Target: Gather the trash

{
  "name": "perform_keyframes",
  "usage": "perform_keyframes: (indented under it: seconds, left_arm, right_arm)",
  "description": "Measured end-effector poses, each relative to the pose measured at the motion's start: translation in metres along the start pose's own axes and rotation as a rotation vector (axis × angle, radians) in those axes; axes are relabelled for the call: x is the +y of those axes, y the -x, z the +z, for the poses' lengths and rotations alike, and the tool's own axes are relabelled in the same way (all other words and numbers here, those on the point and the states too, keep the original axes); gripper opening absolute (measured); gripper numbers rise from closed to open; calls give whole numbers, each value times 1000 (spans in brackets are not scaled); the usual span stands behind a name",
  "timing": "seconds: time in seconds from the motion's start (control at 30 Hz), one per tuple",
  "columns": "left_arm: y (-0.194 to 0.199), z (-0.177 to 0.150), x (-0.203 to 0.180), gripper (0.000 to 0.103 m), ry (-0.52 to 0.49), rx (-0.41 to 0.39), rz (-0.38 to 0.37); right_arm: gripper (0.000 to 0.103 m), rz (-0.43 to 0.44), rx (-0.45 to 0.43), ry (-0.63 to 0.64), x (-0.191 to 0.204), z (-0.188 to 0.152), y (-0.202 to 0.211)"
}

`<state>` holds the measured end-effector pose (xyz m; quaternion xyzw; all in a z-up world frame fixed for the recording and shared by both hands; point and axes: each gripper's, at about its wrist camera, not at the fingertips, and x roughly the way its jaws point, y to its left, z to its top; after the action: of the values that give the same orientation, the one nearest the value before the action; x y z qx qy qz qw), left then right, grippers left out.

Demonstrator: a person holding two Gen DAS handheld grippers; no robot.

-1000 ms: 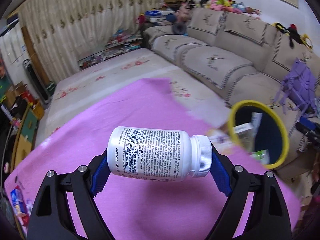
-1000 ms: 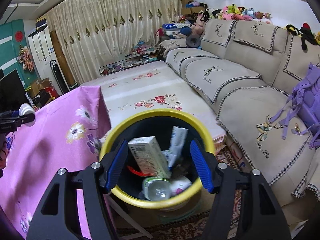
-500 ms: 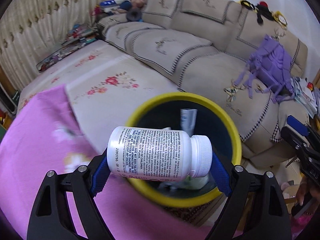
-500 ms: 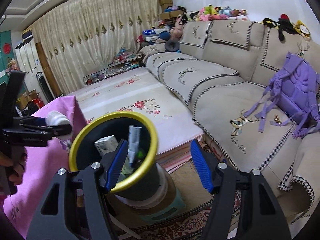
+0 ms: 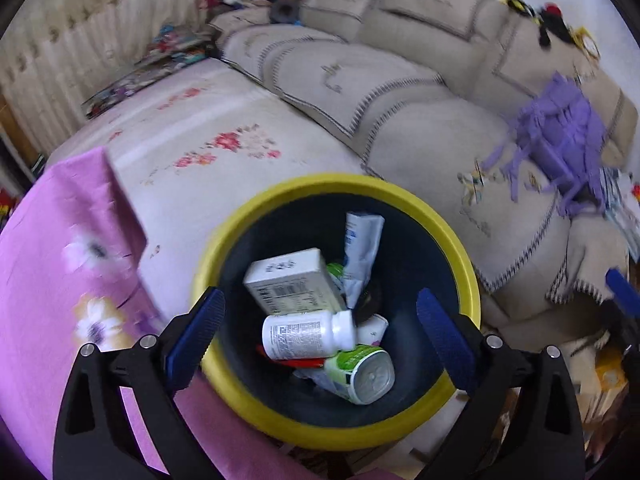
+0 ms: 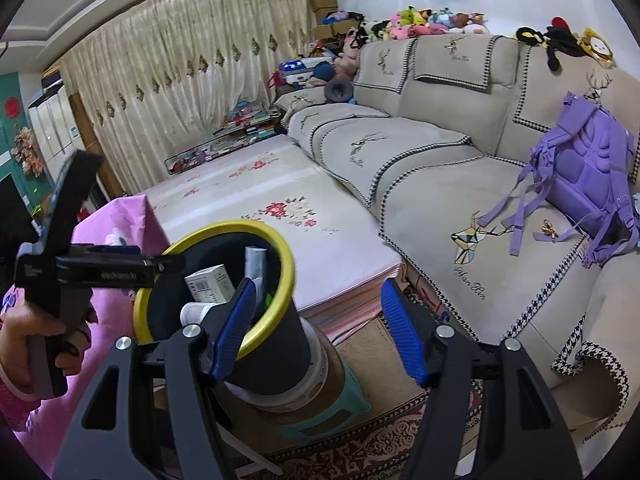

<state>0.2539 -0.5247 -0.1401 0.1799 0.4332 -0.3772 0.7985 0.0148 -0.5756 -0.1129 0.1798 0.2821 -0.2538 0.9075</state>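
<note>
A beige sofa (image 6: 460,152) with a purple backpack (image 6: 580,176) on it is seen behind everything. The yellow-rimmed trash bin (image 5: 460,248) is parked just beside the pink tablecloth (image 5: 60,260). The left gripper (image 5: 320,320), held right over it, has just been opened wide, nothing between the pads. The white pill bottle (image 5: 308,334) is lying inside, on a box (image 5: 292,280) and a can (image 5: 360,372). The right gripper (image 6: 316,332) is spread too, empty.
</note>
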Motion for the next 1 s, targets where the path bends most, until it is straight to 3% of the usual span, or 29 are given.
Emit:
perform_keyframes:
  seconds: [0.17,0.47,0.83,1.0]
  left_arm:
    - [77,-29,35,98,91,-135,64]
    - [247,-143,118,98,298,-347,259]
    - [355,-283,165,98,484,-407,492]
    - [386,-330,163,98,547,-441,531]
  right_arm:
    - [69,73,4,70,33,-1,10]
    - [71,236,-27,226,118,-10,48]
    - [79,304,-78,320,165,-20,94]
    - [80,316,-104,329,168,-22,110]
